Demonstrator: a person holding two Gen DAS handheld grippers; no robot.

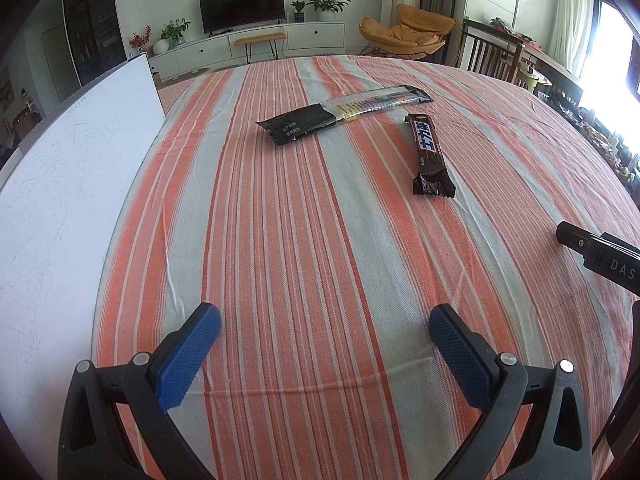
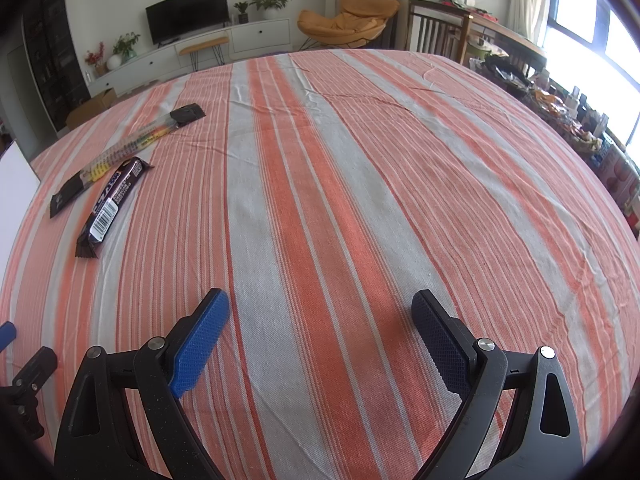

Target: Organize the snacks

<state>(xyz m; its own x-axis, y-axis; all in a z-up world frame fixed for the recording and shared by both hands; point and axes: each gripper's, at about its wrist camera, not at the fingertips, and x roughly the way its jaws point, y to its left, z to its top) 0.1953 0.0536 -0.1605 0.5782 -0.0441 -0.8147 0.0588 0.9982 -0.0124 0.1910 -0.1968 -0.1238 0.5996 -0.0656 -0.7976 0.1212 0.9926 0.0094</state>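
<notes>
Hovering over a tabletop (image 1: 304, 240) draped in an orange, grey and white striped cloth, two hand-held tools wait with their jaws spread wide and nothing between them. The left tool (image 1: 324, 320) shows blue ribbed pads (image 1: 188, 356) at the bottom of its own view, pointed toward the two snacks lying ahead of it. The longer one, a black-ended packet with a clear middle (image 1: 344, 114), lies slantwise across the stripes; a dark chocolate bar (image 1: 430, 156) lies just beside it to the right, the two close but not touching. Only the left view shows the bar's printed front and a white board (image 1: 68, 184) standing along the tabletop's left edge, of which the right view catches just a corner. It also catches a black part of the other tool at its right border.

The right tool (image 2: 320, 308), equally wide open and empty, faces mostly bare cloth. From its side both snacks sit far off to the left, well away from its fingers; here the bar's barcode panel is legible near its closer end, a detail the left view does not give. A blue pad tip and black frame of the left tool poke in at the lower left edge.

Beyond the tabletop, both views take in a television (image 1: 242, 10), potted plants, an orange lounge chair (image 1: 408, 32) and wooden dining chairs.
</notes>
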